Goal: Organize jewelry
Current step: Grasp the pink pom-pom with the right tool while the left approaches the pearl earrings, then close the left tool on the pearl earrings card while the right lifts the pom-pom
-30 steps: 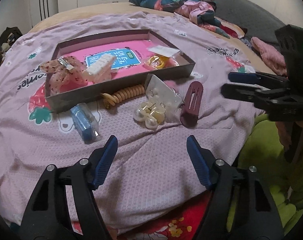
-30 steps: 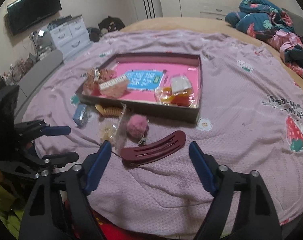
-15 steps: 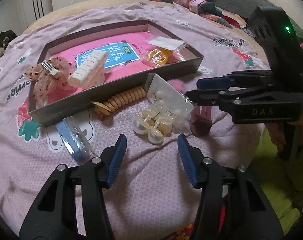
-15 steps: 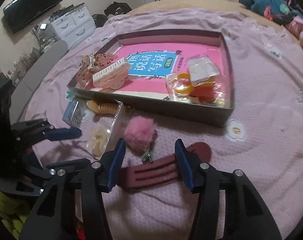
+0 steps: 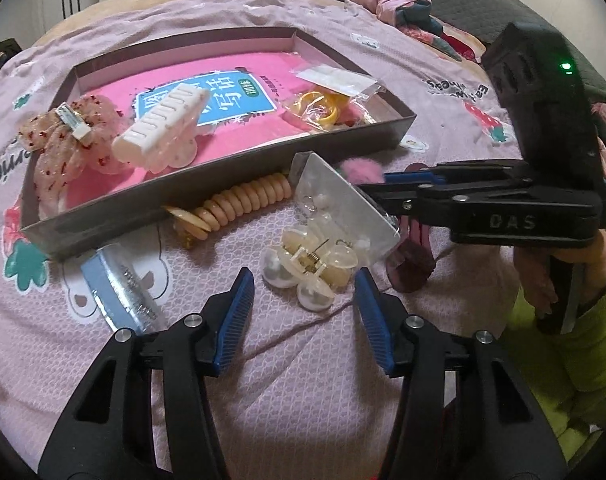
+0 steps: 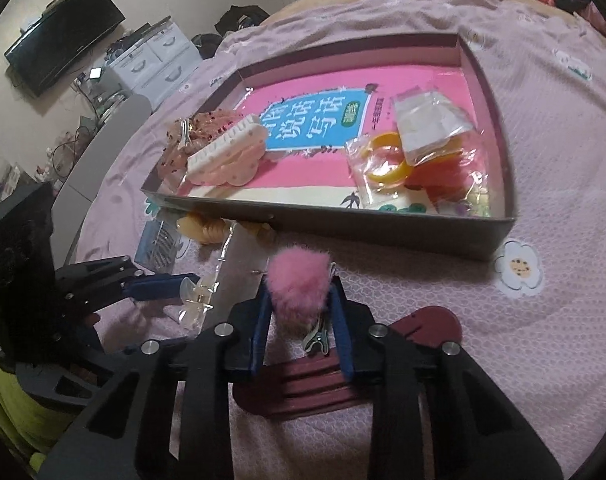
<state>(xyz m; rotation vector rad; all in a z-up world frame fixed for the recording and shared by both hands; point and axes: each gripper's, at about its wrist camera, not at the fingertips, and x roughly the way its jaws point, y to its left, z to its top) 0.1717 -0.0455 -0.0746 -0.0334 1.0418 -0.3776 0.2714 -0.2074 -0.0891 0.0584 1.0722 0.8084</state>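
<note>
On the pink bedspread in front of a shallow box (image 5: 223, 196) lie loose hair pieces. My left gripper (image 5: 305, 314) hangs open just short of a pearl claw clip (image 5: 307, 268), its blue pads apart from it on either side. My right gripper (image 6: 301, 322) is closing on a pink pom-pom clip (image 6: 299, 288); the fur fills the gap and meets both pads. In the left wrist view that right gripper (image 5: 383, 184) reaches in from the right onto the pom-pom (image 5: 361, 170). A maroon hair clip (image 6: 423, 328) lies under the right gripper.
Inside the box (image 6: 383, 236) are a white claw clip (image 5: 163, 128), a lace bow (image 5: 63, 136) and bagged yellow rings (image 5: 319, 106). A beige spiral tie (image 5: 243, 200), a clear earring card (image 5: 343, 200) and a blue packet (image 5: 119, 292) lie outside. Bundled clothes lie at the far edge.
Both grippers came forward and down toward the loose pieces. The right jaws narrowed from wide open to closing around the pom-pom. The left jaws narrowed, then held, nearing the pearl clip.
</note>
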